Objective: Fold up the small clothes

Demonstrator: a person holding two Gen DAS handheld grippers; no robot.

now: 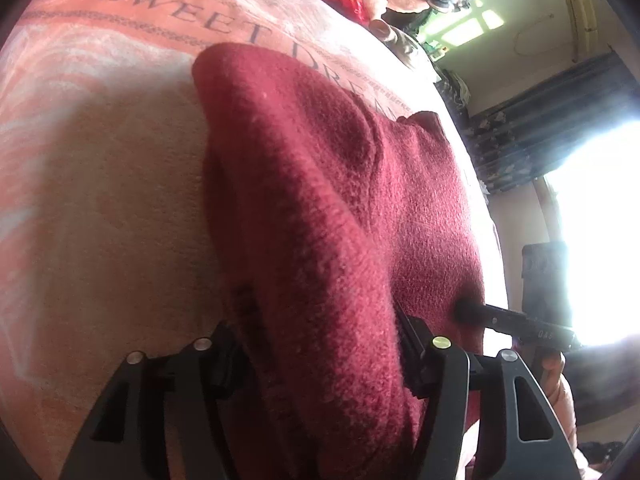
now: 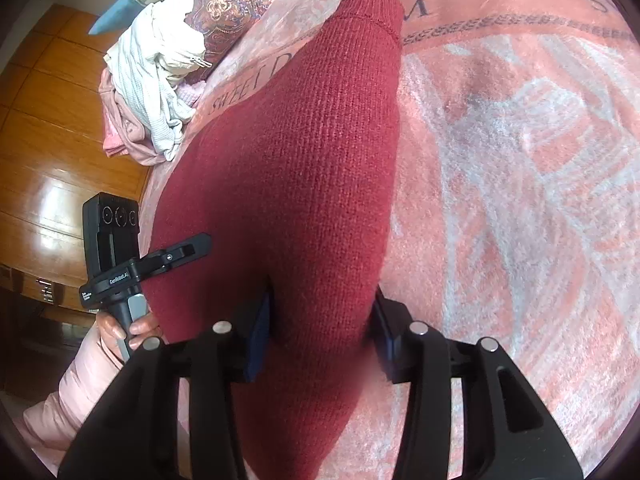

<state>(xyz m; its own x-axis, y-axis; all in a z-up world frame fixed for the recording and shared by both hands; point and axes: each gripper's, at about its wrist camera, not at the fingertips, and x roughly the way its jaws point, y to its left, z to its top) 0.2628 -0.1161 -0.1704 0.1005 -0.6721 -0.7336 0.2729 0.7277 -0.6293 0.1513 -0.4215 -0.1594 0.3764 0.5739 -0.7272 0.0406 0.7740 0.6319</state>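
Here's the maroon knit garment (image 2: 304, 168), stretched out along the pink "Sweet Dreams" blanket (image 2: 520, 168) on the bed, its near end bunched up between both tools. The left gripper (image 1: 320, 356) has its jaws parted around a thick fold of the knit, and whether the pads actually press it is hard to call. The right gripper (image 2: 324, 332) also straddles the cloth, jaws partly apart, fabric filling the gap. The risk now: if either grip is loose, the heavy knit slides out and the fold collapses lopsided. Thick layers could also snag on a pad and drag the garment askew. A pile of pale clothes (image 2: 152, 92) waits at the bed's edge, well apart.
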